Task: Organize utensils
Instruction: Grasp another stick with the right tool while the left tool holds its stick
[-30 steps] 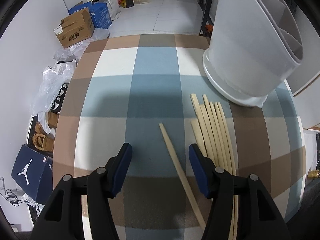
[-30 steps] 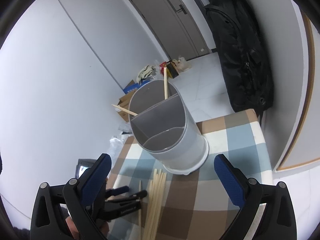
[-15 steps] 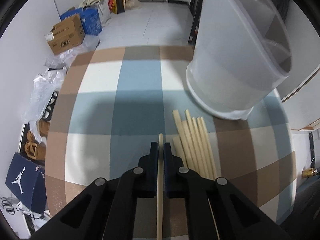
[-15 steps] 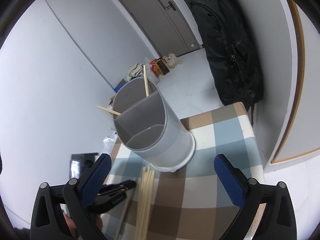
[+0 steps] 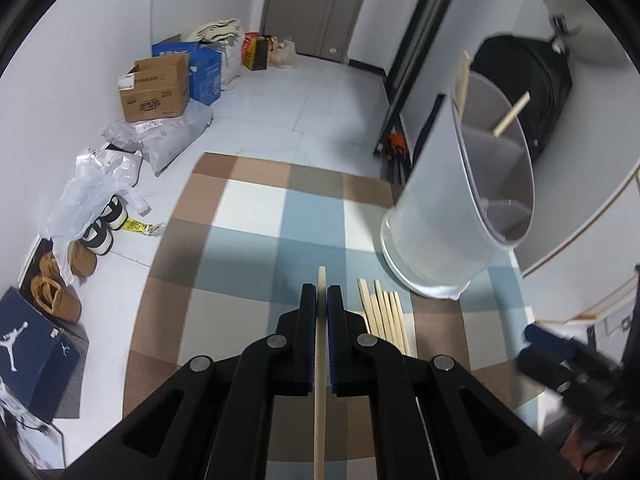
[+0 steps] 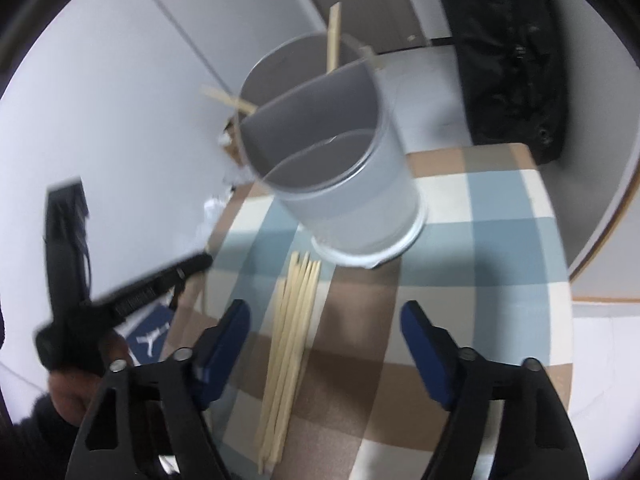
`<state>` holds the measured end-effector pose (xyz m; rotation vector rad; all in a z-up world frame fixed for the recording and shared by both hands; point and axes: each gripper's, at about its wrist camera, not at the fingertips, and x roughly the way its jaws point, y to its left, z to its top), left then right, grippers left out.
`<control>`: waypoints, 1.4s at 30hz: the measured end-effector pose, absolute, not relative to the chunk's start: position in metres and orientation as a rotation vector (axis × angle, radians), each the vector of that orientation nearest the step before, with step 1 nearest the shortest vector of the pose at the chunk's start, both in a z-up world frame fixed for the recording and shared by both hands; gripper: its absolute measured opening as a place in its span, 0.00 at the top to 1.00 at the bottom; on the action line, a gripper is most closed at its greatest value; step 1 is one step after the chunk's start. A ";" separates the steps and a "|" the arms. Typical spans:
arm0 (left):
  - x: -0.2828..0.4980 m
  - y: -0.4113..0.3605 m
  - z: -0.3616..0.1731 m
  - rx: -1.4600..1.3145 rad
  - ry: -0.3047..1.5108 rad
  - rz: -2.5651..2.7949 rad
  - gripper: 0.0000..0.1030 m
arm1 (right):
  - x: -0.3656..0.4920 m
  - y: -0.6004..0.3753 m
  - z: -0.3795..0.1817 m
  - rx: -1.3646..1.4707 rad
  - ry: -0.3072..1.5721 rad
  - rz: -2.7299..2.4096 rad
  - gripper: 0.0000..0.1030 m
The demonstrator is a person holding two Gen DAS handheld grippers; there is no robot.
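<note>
The left gripper [image 5: 321, 296] pinches one pale wooden chopstick [image 5: 320, 380] over the checked tablecloth [image 5: 256, 216]. Only the right-wrist view shows the right gripper [image 6: 326, 322], its jaws closing without touching the loose chopstick bundle [image 6: 290, 332] between them. That view also shows the grey divided plastic holder [image 6: 352, 204] just beyond the bundle.

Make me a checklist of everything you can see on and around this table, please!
Surface: checked tablecloth, brown, blue and white squares.
Job's things: grey divided holder with two sticks inside; bundle of chopsticks lying beside it.
Clutter: nothing seen on the table.
Grippers: left gripper shut on a single chopstick; right gripper closing, pads clear of the bundle.
Cables: nothing seen.
Surroundings: cardboard box, shoes, black bag.
</note>
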<state>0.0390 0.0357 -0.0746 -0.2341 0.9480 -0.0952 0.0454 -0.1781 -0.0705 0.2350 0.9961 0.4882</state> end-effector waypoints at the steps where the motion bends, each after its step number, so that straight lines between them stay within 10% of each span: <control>1: 0.038 0.039 -0.074 -0.252 0.943 -0.099 0.99 | 0.044 -0.174 -0.071 0.219 0.999 0.496 0.36; 16: 0.036 0.083 -0.060 -0.407 0.859 -0.115 0.99 | 0.066 -0.076 -0.099 -0.032 1.082 0.640 0.73; 42: 0.031 0.103 -0.054 -0.454 0.845 -0.126 0.99 | 0.098 -0.035 -0.135 -0.203 1.172 0.515 0.77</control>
